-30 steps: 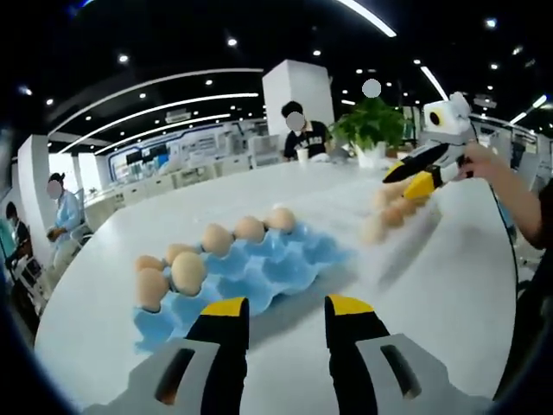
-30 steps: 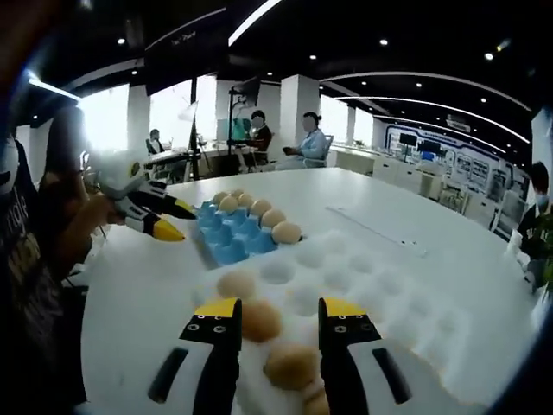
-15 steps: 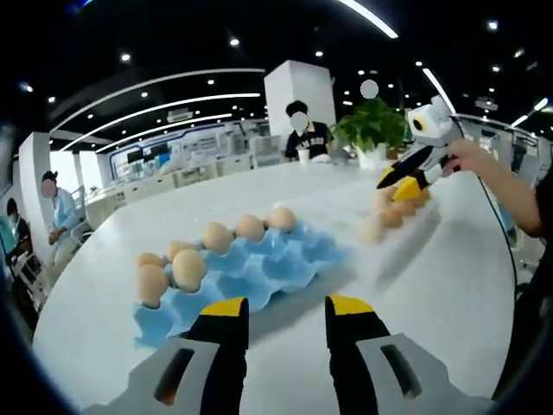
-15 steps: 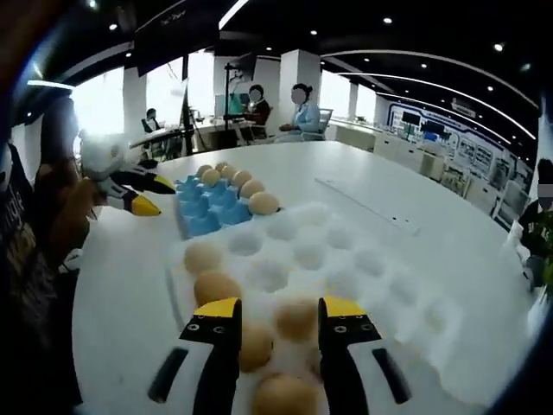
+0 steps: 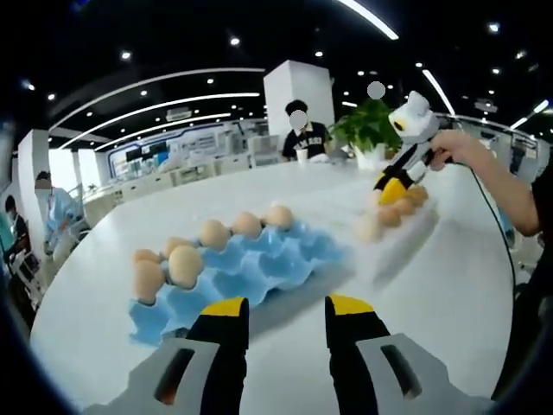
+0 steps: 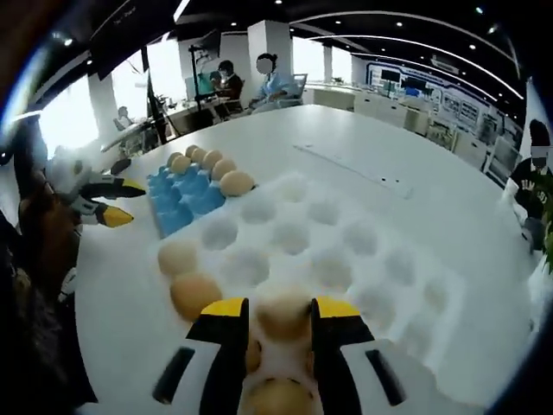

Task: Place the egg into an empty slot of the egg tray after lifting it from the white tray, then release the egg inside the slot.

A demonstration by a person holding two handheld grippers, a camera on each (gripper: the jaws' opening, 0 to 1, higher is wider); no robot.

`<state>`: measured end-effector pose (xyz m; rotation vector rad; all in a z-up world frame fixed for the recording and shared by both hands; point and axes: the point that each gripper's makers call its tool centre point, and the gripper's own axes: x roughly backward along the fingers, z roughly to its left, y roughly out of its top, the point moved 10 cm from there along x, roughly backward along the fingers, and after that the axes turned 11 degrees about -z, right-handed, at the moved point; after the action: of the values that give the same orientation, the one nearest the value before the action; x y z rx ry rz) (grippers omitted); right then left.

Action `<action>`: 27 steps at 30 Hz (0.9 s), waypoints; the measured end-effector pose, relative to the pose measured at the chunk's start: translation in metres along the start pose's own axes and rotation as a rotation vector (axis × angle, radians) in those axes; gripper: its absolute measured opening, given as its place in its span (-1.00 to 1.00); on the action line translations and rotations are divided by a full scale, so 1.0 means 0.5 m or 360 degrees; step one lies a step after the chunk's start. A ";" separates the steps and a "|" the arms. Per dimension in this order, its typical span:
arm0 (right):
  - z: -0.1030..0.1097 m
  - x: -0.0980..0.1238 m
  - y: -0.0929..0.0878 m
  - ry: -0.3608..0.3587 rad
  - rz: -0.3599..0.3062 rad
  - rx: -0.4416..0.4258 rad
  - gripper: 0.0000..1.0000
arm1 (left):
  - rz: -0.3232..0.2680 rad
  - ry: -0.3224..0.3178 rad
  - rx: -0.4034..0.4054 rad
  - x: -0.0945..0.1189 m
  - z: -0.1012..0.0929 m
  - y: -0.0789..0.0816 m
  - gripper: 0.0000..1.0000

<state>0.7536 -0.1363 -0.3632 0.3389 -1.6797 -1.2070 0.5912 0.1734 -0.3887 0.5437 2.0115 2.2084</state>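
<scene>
Left gripper view: my left tool (image 5: 285,309) hangs low over the white tabletop (image 5: 432,294), jaws apart with nothing between them. Just ahead sits the blue egg tray (image 5: 251,268), eggs along its far and left rows, near slots bare. Further right the white tray (image 5: 406,226) carries a few eggs, and my right tool (image 5: 390,186) points down into it, held by a hand (image 5: 449,149). A potted plant (image 5: 373,125) and a seated person (image 5: 304,134) are behind.

Right gripper view: my right tool (image 6: 282,313) is down over the near end of the white tray (image 6: 363,259). The egg (image 6: 282,313) sits between the yellow tips, in a tray slot; the jaws are close on either side of it but I cannot tell if they are touching it. Two more eggs (image 6: 194,294) lie in slots to the left, another near the bottom edge between the jaws. The blue egg tray (image 6: 177,203) is beyond, touching or just beside the white tray's far-left corner, with a row of eggs. My left tool (image 6: 108,203) shows at the left, jaws apart.
</scene>
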 end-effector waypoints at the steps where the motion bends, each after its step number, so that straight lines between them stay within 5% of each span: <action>1: -0.024 -0.005 0.001 -0.0028 0.0024 0.0023 -0.40 | -0.0002 -0.0002 0.0012 0.000 0.001 -0.002 -0.29; 7: -0.008 -0.012 0.007 -0.0060 0.0100 0.0074 -0.40 | -0.0005 0.0001 0.0025 0.003 0.006 -0.003 -0.29; 27: -0.030 -0.016 0.008 -0.0017 -0.0061 0.0077 -0.45 | -0.0022 0.0021 0.0040 0.010 -0.001 0.001 -0.29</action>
<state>0.7710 -0.1372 -0.3643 0.3969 -1.7206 -1.1998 0.5865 0.1745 -0.3871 0.5177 2.0461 2.1874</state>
